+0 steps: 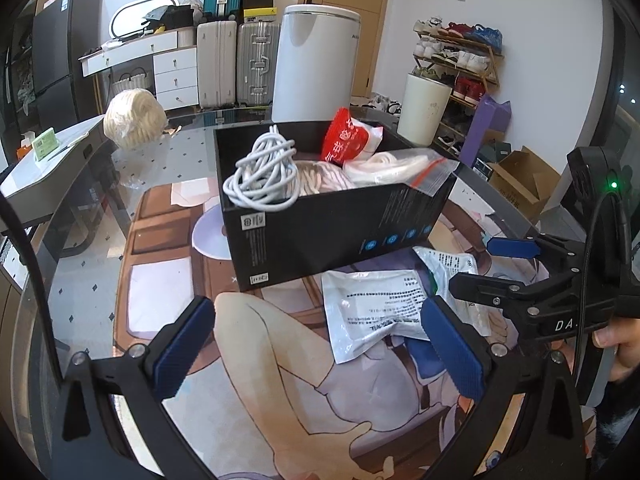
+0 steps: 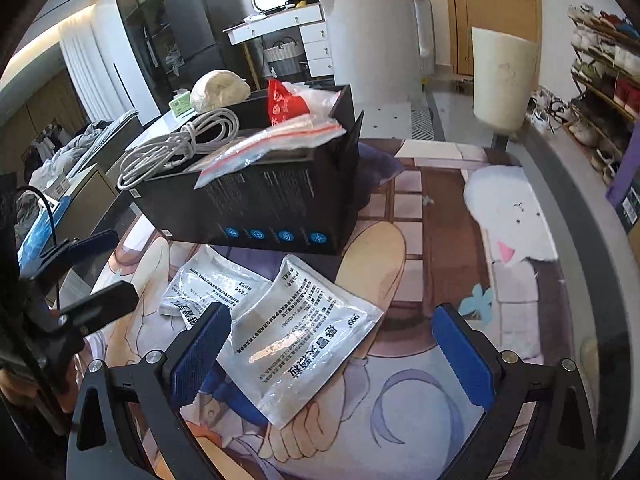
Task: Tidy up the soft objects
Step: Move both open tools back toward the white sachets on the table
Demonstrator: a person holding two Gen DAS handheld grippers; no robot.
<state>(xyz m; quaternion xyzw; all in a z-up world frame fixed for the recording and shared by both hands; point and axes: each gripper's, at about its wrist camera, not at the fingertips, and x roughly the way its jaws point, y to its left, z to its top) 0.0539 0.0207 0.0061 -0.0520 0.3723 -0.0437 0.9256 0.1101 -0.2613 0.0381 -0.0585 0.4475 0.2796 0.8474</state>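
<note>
Right wrist view: black box [image 2: 256, 200] at 11 o'clock, two silver pouches on the printed mat [image 2: 460, 240] just in front of it.
Right gripper [image 2: 332, 354]: jaws spread wide, nothing held; left finger over the edge of the near pouch [image 2: 304, 332], contact not clear.
Left gripper [image 1: 320, 348]: jaws spread wide, empty, hovering above the mat; the pouches sit at its 2 o'clock.
Far pouch [image 2: 208, 288]: lies at 10 o'clock from the near pouch, the two touching or slightly overlapped, can't tell which.
Box contents: white cable coil [image 1: 264, 176] at the near-left corner, red-and-white bag [image 1: 348, 140] at the far side, clear zip bag [image 1: 400, 166] with red strip hanging over the right rim, pinkish cloth [image 1: 316, 178] in the middle.
Done, as judged: four soft items already in the box.
Left, as judged: both pouches not yet boxed; near pouch looks like the next pick for the right gripper.
Unclear: cream yarn-like ball [image 1: 134, 118] at 10 o'clock past the box, well apart; may or may not belong to the task.
Count: box 1, pouches 2, cable coil 1, red bag 1, zip bag 1, cloth 1, ball 1, grippers 2.
</note>
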